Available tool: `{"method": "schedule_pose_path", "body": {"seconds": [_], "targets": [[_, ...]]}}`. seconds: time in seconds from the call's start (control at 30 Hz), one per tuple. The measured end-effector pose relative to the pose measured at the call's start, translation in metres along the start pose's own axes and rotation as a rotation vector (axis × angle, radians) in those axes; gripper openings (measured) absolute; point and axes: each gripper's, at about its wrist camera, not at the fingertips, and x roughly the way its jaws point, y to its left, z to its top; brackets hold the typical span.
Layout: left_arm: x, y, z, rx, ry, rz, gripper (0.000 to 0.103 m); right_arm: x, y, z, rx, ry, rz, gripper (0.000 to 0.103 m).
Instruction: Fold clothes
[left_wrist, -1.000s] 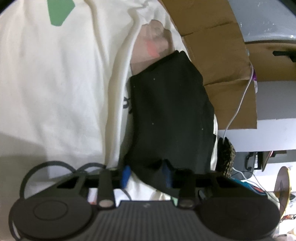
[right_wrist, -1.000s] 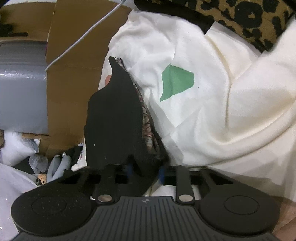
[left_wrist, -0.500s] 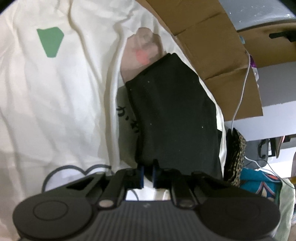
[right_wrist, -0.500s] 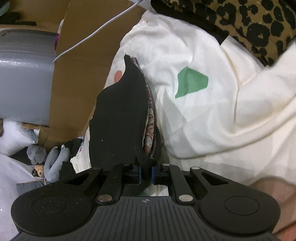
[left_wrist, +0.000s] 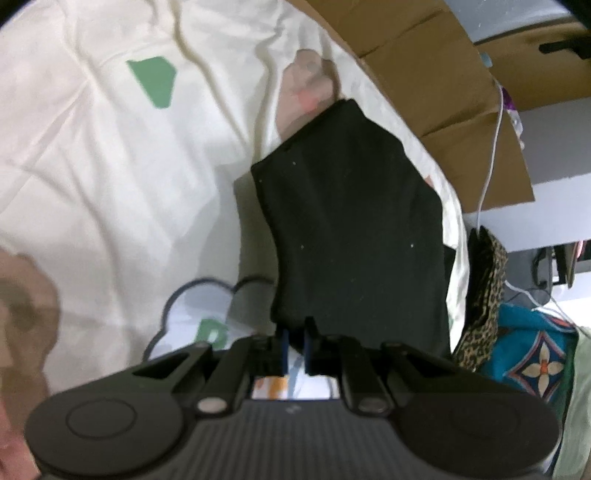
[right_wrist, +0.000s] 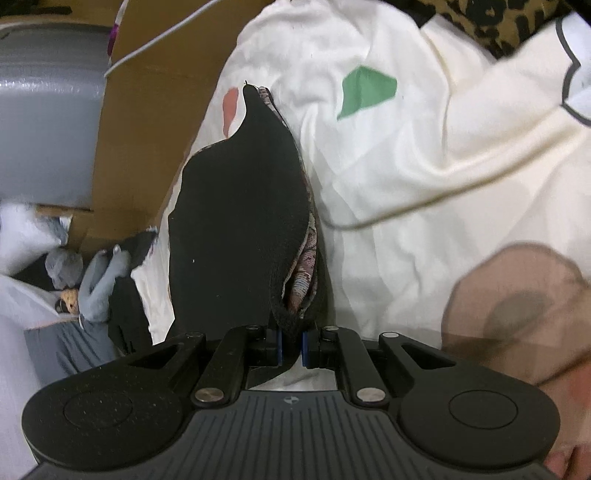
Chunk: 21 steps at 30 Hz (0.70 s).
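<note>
- Left gripper (left_wrist: 294, 347) was clamped on the black garment (left_wrist: 354, 229)'s near edge; right gripper (right_wrist: 291, 345) likewise.
- Garment hung above the cream sheet (left_wrist: 92, 155).
- Sheet print (left_wrist: 210, 336) blurred, unreadable; patterned lining (right_wrist: 304, 273) partly hidden.

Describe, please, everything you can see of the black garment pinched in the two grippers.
The black garment is a dark, matte, soft-looking fabric with small light specks. Its near edge is pinched by the left hand-held gripper and the right hand-held gripper, both shut on it. It stretches away over the cream sheet. The right wrist view shows a patterned pink-grey lining at its open edge.
</note>
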Motion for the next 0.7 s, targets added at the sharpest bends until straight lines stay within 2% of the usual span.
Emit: {"method": "schedule_pose_path", "body": {"seconds": [0.33,0.4,0.53,0.6,0.7], "targets": [[-0.004,0.015,-0.018,0.013,0.102,0.093,0.004,-0.008,0.001,-0.019,-0.013,0.033,-0.018,0.008],[-0.004,0.016,-0.022,0.02,0.124,0.124,0.0,-0.01,0.002,-0.019,-0.018,0.031,-0.019,0.007],[0.003,0.021,-0.026,-0.02,0.152,0.199,0.0,-0.014,0.005,-0.016,-0.037,0.027,-0.024,0.007],[0.0,0.024,-0.024,-0.022,0.146,0.197,0.0,-0.013,0.006,-0.015,-0.051,0.031,-0.029,0.007],[-0.01,0.017,-0.019,0.04,0.121,0.17,0.002,-0.012,0.006,-0.015,-0.058,0.031,-0.034,0.008]]}}
